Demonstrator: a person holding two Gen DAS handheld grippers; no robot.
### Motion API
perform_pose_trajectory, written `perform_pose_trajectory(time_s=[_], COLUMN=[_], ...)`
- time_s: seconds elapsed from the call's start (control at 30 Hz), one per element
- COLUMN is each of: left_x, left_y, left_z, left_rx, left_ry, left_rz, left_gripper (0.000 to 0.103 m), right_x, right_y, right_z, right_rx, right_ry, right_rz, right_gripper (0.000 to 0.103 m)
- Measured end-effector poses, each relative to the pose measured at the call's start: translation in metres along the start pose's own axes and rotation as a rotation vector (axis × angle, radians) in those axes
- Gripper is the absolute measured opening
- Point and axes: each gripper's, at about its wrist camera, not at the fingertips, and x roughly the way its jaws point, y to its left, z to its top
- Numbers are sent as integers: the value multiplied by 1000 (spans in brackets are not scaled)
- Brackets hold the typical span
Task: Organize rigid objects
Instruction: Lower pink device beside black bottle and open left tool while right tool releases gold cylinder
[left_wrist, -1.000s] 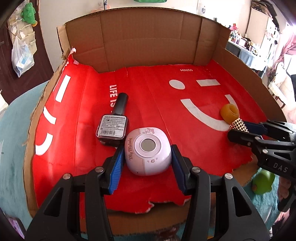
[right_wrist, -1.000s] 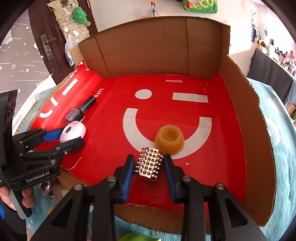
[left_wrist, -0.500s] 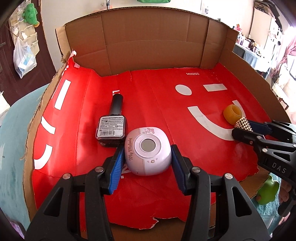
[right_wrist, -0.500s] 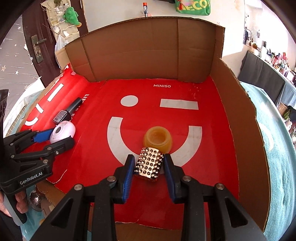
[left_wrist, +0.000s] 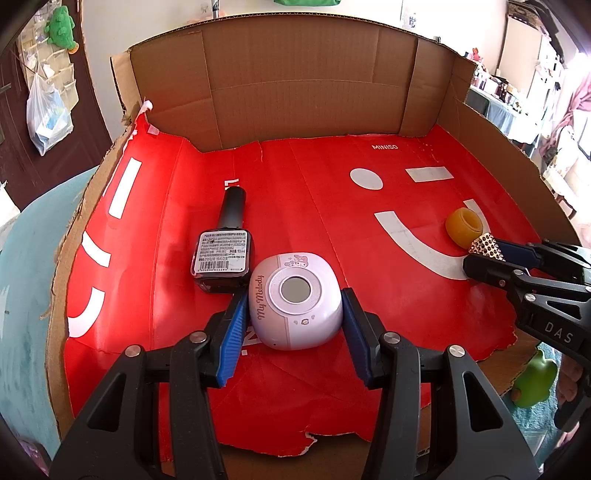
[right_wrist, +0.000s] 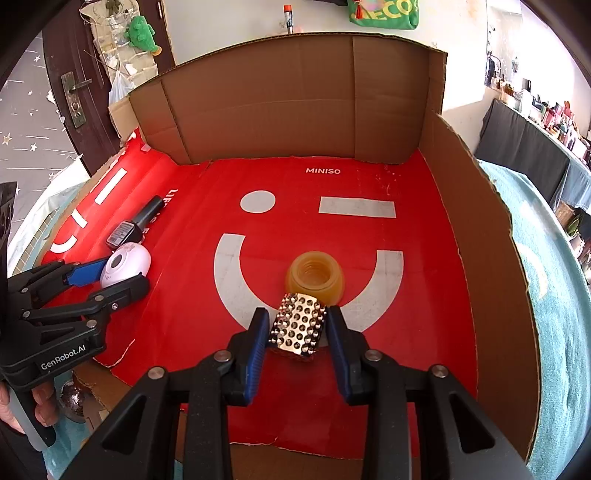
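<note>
My left gripper (left_wrist: 293, 306) is shut on a white rounded "My Melody" device (left_wrist: 295, 295), low over the red lining at the box's near left. A black nail polish bottle (left_wrist: 223, 254) lies on its side just beyond the device, close against it. My right gripper (right_wrist: 297, 317) is shut on a silver studded block (right_wrist: 298, 326), directly in front of an amber jar (right_wrist: 314, 275) that stands on the white smile mark. In the left wrist view the right gripper (left_wrist: 480, 254) and its studded block (left_wrist: 484, 243) sit beside that jar (left_wrist: 463, 225).
Both grippers work inside an open cardboard box (right_wrist: 280, 103) with tall back and right walls and a red printed lining (left_wrist: 314, 177). A green toy (left_wrist: 533, 380) lies outside the torn front edge on teal cloth. A hand (right_wrist: 40, 402) holds the left gripper's handle.
</note>
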Motion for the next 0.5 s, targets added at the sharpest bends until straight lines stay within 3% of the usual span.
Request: perform_pose_trajectory(time_s=[0.5], left_x=[0], left_y=[0], left_z=[0], left_rx=[2], left_ry=[0], left_rz=[-2], left_gripper=[47], right_x=[-1], right_y=[0], right_z=[-1], right_rx=[0], right_ry=[-3], right_rz=[3], right_gripper=[35])
